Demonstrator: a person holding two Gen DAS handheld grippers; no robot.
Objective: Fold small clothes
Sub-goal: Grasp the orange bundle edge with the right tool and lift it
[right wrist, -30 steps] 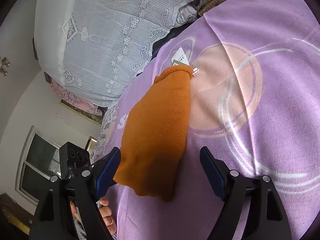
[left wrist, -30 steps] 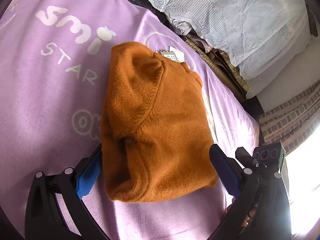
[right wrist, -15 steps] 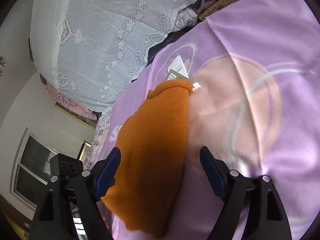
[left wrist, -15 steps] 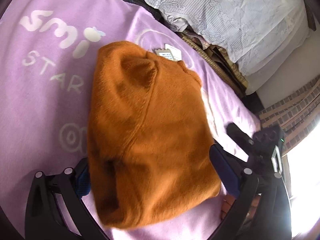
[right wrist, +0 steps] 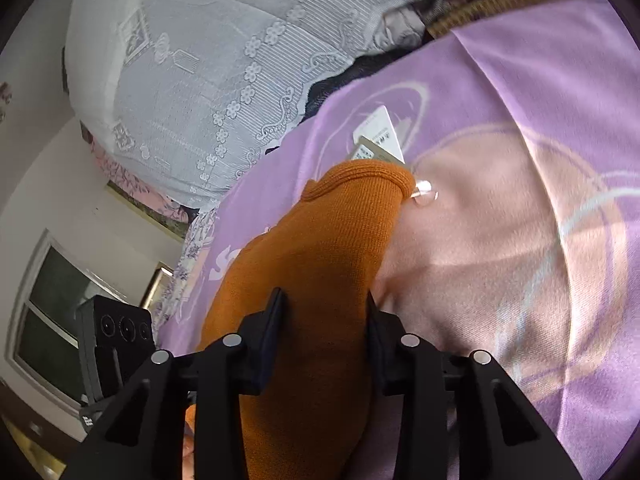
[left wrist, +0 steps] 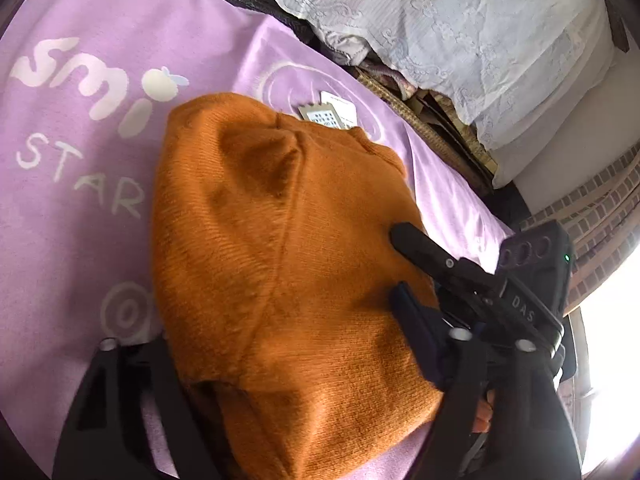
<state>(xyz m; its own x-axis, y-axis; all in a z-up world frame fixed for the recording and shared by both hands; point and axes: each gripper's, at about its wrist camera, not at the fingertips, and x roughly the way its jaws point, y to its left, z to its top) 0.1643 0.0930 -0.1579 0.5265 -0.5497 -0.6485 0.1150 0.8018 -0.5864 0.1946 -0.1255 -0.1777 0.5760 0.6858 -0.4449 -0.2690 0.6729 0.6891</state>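
Folded orange knit sweater (left wrist: 288,264) on purple blanket (left wrist: 72,200); left gripper (left wrist: 280,344) and right gripper (right wrist: 326,320) both closing, sweater edge between each pair of fingers, paper tags (right wrist: 380,140) at far end

- The orange garment (left wrist: 288,264) was a soft knit, finely ribbed, matt and a little fuzzy.
- The purple sheet (left wrist: 100,216) on the bed was smooth cloth with a faint sheen and pale printed letters.
- The paper tags (right wrist: 380,140) looked flat and slightly glossy.
- The white lace cover (right wrist: 208,64) was thin, patterned fabric.
- The right gripper (right wrist: 326,324) was matt black plastic with small shiny metal screws.
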